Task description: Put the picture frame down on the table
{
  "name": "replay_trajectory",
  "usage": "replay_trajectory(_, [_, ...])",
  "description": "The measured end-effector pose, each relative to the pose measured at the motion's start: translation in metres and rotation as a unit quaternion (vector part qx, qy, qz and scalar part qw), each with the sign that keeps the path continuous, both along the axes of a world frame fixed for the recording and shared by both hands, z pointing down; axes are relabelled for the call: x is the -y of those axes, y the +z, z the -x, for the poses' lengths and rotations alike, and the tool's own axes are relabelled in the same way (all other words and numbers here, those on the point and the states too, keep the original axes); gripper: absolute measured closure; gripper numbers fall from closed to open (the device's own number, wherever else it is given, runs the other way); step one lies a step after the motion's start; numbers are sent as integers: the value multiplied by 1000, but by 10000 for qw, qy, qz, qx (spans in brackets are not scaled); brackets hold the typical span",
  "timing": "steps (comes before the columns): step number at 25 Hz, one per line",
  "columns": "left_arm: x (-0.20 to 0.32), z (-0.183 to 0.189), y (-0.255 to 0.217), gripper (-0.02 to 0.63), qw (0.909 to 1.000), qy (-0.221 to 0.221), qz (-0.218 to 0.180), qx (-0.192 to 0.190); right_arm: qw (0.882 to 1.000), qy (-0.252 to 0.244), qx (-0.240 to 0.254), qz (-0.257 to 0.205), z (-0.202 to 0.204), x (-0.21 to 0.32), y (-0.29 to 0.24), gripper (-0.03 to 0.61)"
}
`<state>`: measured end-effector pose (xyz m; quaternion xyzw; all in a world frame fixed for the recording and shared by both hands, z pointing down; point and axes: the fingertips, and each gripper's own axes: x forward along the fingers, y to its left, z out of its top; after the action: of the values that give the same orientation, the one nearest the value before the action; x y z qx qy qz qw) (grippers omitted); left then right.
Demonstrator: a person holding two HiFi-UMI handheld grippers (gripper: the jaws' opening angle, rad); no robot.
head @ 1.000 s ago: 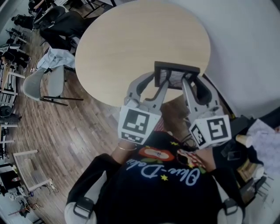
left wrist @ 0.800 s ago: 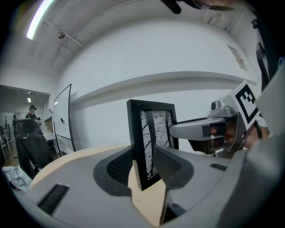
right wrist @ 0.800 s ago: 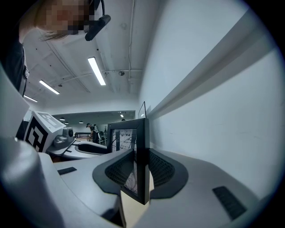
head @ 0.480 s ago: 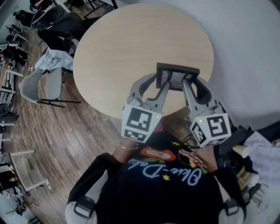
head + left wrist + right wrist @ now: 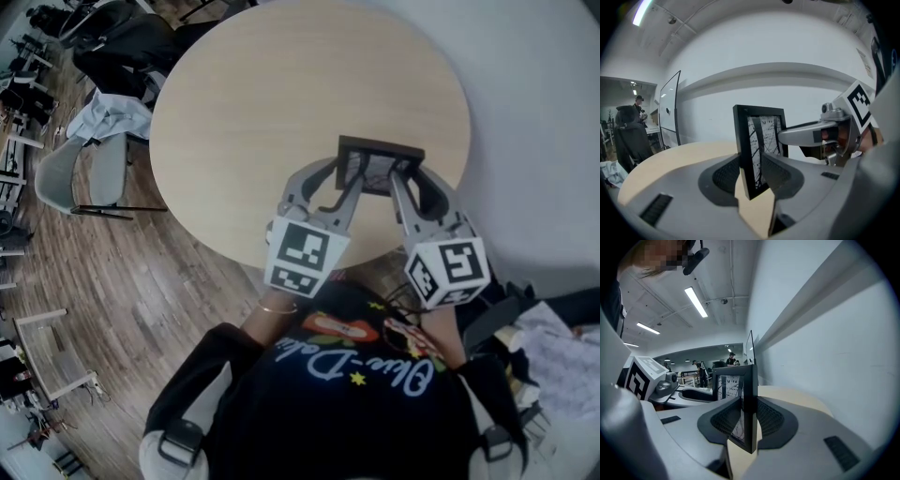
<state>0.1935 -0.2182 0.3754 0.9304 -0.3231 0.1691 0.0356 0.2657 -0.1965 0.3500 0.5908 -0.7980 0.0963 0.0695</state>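
A black picture frame (image 5: 380, 163) with a black-and-white print stands upright over the near right part of the round wooden table (image 5: 281, 103). My left gripper (image 5: 339, 180) is shut on the frame's left side (image 5: 748, 159), its pads pressing both faces. My right gripper (image 5: 405, 178) is shut on the frame's right side (image 5: 750, 404). Both grippers hold it from the near side. Whether the frame's bottom edge touches the table top is hidden behind the jaws.
A white wall (image 5: 534, 112) runs along the table's right side. A grey chair (image 5: 89, 173) with cloth draped on it stands on the wood floor at the left. Bags and papers (image 5: 553, 347) lie at the lower right. People stand far off in the room (image 5: 731, 357).
The view has shifted so that more of the table lies under the frame. Both grippers keep the same hold on the frame.
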Motion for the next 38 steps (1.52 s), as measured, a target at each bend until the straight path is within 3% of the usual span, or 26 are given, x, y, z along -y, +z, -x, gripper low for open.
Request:
replay_trajectory(19, [44, 14, 98, 485, 9922, 26, 1170, 437, 9894, 38, 68, 1451, 8, 53, 99, 495])
replay_trajectory(29, [60, 28, 140, 485, 9843, 132, 1616, 697, 9813, -2, -8, 1923, 21, 74, 137, 495])
replay_trajectory(38, [64, 23, 166, 485, 9765, 265, 1939, 902, 9711, 14, 208, 2379, 14, 80, 166, 495])
